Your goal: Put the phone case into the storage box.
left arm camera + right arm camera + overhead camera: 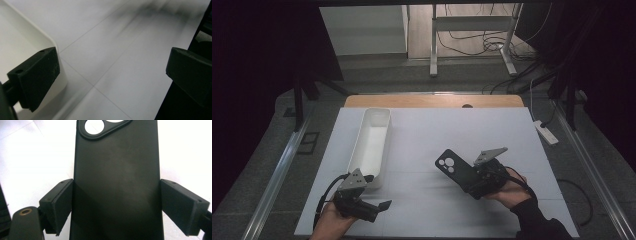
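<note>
A black phone case (453, 167) with round camera holes is held above the white mat, its camera end pointing away to the left. My right gripper (470, 181) is shut on it. In the right gripper view both pads press the long sides of the case (117, 170), the right gripper (116, 202) grasping its lower half. My left gripper (383, 205) hovers near the front left of the mat, just in front of the near end of a long white tray (362, 137). In the left gripper view the left gripper (112, 72) stands open with nothing between its jaws, the tray's corner (27, 32) at the left.
A white mat (452, 125) covers the table, with a strip of wooden tabletop (432, 101) at the far edge. On the floor lie a power strip (546, 133) to the right and cables behind, near a metal desk frame (472, 22).
</note>
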`<state>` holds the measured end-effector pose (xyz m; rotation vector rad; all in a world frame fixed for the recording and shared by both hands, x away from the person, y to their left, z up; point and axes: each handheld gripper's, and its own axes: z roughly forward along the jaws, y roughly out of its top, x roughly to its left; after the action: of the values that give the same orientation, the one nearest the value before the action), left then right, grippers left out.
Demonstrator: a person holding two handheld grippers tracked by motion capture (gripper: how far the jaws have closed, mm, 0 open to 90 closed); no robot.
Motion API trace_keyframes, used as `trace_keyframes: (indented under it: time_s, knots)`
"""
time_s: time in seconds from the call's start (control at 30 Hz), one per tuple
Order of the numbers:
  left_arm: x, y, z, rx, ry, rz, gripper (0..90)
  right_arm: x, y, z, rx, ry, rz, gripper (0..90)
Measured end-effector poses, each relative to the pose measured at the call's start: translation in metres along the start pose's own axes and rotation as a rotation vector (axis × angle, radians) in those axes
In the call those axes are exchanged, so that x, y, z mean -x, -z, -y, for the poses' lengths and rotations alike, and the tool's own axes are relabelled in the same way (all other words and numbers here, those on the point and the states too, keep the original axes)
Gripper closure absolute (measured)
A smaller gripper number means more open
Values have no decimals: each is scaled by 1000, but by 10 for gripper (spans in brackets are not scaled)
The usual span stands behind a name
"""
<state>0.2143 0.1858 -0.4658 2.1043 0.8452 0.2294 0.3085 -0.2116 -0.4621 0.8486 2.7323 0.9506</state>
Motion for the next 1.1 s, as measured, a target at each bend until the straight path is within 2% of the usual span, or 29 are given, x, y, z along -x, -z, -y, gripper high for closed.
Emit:
trace_keyframes:
  time_s: [0.13, 0.3, 0.37, 0.43, 0.63, 0.7, 1.0, 1.1]
  knots:
    - [-2, -4, -5, -2, -22, 5, 0, -1, 3, 2, 14, 1, -13, 156]
    - [-5, -7, -9, 7, -25, 14, 0, -4, 6, 4, 22, 7, -19, 155]
    - [-6, -8, -10, 21, -27, 44, 0, -6, 6, 5, 27, 12, -21, 155]
    - [-6, -8, -12, 25, -33, 54, 0, -7, 6, 5, 26, 16, -26, 155]
    - [-4, -10, -18, 34, -62, 81, 0, -14, 6, 5, 24, 35, -43, 155]
    - [-3, -13, -20, 32, -77, 78, 0, -16, 7, 5, 35, 39, -47, 155]
    - [-7, -19, -28, 50, -86, 102, 0, -19, 14, 7, 69, 44, -82, 155]
    - [-6, -22, -32, 51, -97, 127, 0, -22, 16, 7, 81, 62, -88, 154]
